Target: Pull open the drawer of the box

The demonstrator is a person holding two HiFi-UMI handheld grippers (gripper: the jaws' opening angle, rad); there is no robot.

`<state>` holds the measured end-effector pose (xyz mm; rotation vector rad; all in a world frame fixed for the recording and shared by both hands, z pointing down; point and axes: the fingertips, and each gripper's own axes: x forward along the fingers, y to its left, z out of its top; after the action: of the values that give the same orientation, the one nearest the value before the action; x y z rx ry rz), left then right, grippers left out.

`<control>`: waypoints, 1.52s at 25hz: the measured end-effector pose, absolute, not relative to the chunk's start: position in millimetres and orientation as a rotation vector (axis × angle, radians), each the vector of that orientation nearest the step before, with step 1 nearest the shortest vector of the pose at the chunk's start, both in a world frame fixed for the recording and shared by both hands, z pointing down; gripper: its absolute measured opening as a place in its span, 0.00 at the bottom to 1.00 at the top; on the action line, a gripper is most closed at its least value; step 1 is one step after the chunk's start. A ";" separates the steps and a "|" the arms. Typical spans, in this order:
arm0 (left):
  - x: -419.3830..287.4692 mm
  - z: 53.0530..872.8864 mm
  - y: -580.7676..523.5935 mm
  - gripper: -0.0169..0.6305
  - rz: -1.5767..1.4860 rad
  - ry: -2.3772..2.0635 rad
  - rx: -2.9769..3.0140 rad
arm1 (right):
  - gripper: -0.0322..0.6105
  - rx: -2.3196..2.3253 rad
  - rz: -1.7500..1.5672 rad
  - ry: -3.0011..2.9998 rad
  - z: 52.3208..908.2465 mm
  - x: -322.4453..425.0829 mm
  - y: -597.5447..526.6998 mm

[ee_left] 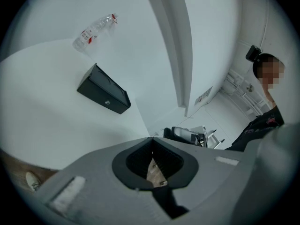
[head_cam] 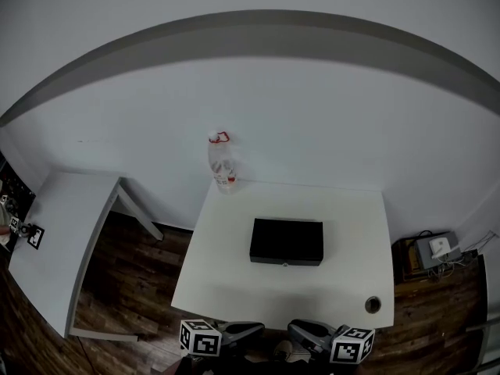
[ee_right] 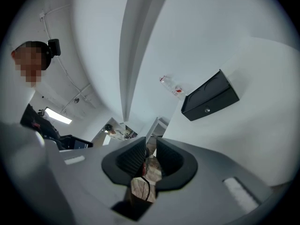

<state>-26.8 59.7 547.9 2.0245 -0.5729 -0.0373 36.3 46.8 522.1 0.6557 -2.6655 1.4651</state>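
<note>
1. Status: my read was that the pull had not started. The left gripper (ee_left: 151, 139) and right gripper (ee_right: 151, 142) hung off the near edge of the table (head_cam: 234, 280), well apart from the box (head_cam: 287, 241). The approach was the step in hand.
2. Table: white, smooth, matte and rectangular, with a round cable hole (head_cam: 373, 304) by its near right corner.
3. Box: black, flat and rectangular, a hard-looking shell with a faint sheen. It sat about mid-table, a bit toward the right edge, with the drawer front facing the near edge. The drawer looked shut, flush with the shell.
4. Left gripper: grey moulded body with dark ribbed pads. Its jaws met at the tips with nothing between them.
5. Right gripper: same build. Its jaws were parted by a narrow slit, empty.
6. Bottle (head_cam: 223, 162): clear plastic with red at the top and on the label, upright at the table's far left corner. Not part of the job.
7. Knob (head_cam: 286, 263): small, round and pale, metal-looking, centred on the drawer front. The next move probably called for one gripper to open wider, come in low over the near edge, close on the knob and pull straight back. The box might slide on that smooth top, so the other gripper might need to brace it.
</note>
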 end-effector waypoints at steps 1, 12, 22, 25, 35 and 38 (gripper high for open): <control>-32.0 550.2 51.8 0.03 0.000 -0.594 2.047 | 0.16 0.688 1.459 -2.648 528.3 36.5 42.5; -82.4 577.1 -78.9 0.03 0.536 -0.878 2.314 | 0.16 1.059 1.172 -2.411 597.1 31.8 -15.0; -76.6 610.6 -177.1 0.03 0.965 -0.862 2.416 | 0.18 1.253 1.271 -2.222 647.7 29.2 -88.1; -72.7 622.0 -190.3 0.03 1.059 -0.835 2.437 | 0.19 1.272 1.303 -2.178 660.9 27.5 -103.7; -67.5 638.4 -196.4 0.03 1.116 -0.781 2.432 | 0.21 1.244 1.334 -2.146 673.1 13.3 -130.3; -67.5 639.9 -196.4 0.03 1.135 -0.767 2.409 | 0.22 1.270 1.358 -2.104 679.7 14.3 -135.1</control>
<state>-67.5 -196.4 639.9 2.4091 -0.7667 1.1346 14.3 -135.1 679.7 1.2703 -2.1039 1.3580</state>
